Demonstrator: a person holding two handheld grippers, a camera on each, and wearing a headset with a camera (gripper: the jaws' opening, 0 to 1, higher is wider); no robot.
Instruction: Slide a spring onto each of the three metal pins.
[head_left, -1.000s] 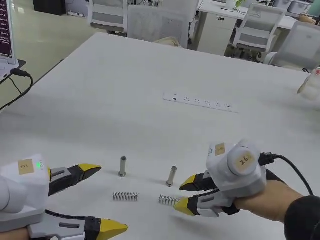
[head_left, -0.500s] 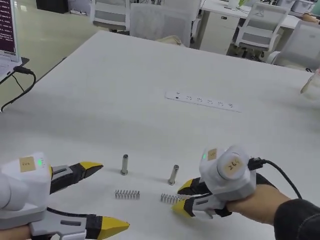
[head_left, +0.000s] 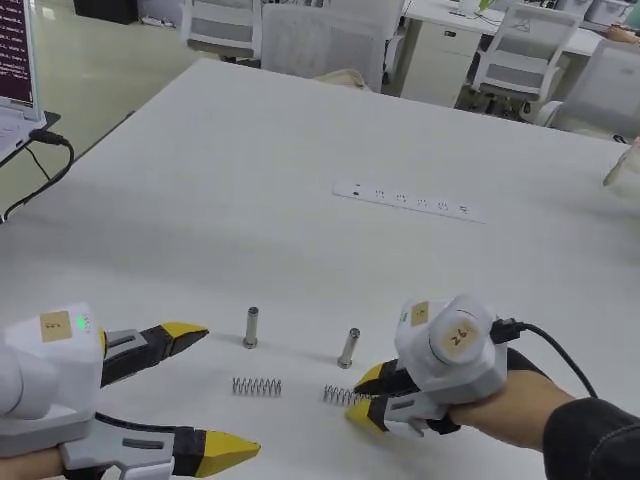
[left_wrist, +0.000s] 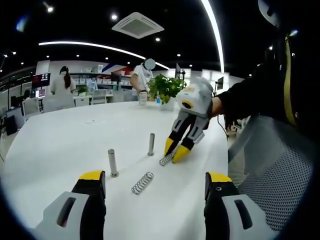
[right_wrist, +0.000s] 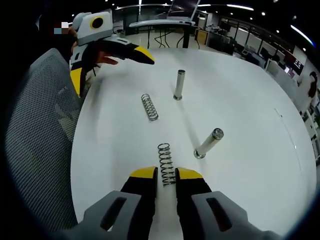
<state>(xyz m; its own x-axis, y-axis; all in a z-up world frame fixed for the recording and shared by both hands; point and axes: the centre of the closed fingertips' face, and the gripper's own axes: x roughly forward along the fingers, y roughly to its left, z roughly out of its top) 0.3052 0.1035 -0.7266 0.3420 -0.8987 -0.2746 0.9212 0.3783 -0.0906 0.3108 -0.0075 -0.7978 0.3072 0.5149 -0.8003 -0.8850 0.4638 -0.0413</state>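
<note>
Two metal pins stand upright on the white table, one on the left (head_left: 251, 327) (right_wrist: 179, 84) and one on the right (head_left: 348, 347) (right_wrist: 209, 143). A loose spring (head_left: 257, 386) (left_wrist: 142, 182) lies in front of the left pin. A second spring (head_left: 338, 395) (right_wrist: 165, 167) lies beside the right pin. Its near end sits between the narrowed jaws of my right gripper (head_left: 364, 395) (right_wrist: 167, 175), which is shut on it at table level. My left gripper (head_left: 212, 392) (left_wrist: 155, 179) hovers open at the front left with nothing between its fingers, pointing at the loose spring.
A white power strip (head_left: 410, 201) lies farther back on the table (head_left: 230, 180). A black cable (head_left: 45, 150) runs off the left edge by a laptop. Office chairs stand beyond the far edge. A bottle (head_left: 625, 172) stands at the right.
My right gripper has edged in toward the second spring and its jaws have narrowed around the spring's near end. The left gripper has held still.
</note>
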